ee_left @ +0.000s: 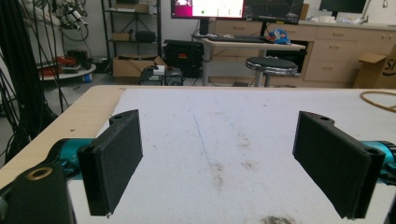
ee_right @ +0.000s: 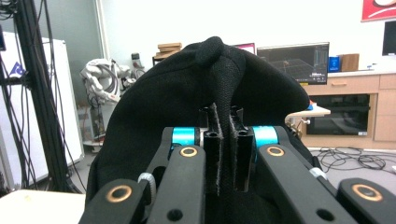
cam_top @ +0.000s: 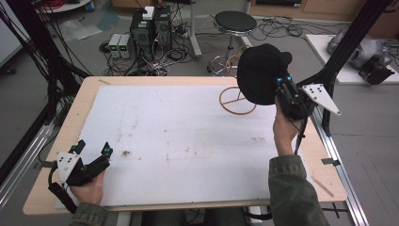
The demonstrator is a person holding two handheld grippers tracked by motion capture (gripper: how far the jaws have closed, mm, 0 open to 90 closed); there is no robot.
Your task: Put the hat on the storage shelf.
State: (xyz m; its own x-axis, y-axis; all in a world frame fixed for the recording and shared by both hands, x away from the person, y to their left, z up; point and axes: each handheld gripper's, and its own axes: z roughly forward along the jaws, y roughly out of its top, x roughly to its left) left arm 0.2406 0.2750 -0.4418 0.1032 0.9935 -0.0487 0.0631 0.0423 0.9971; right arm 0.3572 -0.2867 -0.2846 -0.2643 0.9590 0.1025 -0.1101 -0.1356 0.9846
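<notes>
Your right gripper (cam_top: 281, 84) is pinching a fold of the black cap (cam_top: 259, 73), its jaws closed tight on the fabric. In the right gripper view (ee_right: 223, 140) the cap (ee_right: 187, 102) is bulging up and out just beyond the jaws, hanging lifted clear of the worktop (cam_top: 84, 101). Below and just left of that gripper, a wooden ring stand (cam_top: 236, 100) is sitting on the white sheet (cam_top: 179, 141). Well apart, at the near left corner, your left gripper (cam_top: 94, 149) is resting low over the sheet with its jaws spread wide (ee_left: 219, 163), holding nothing.
</notes>
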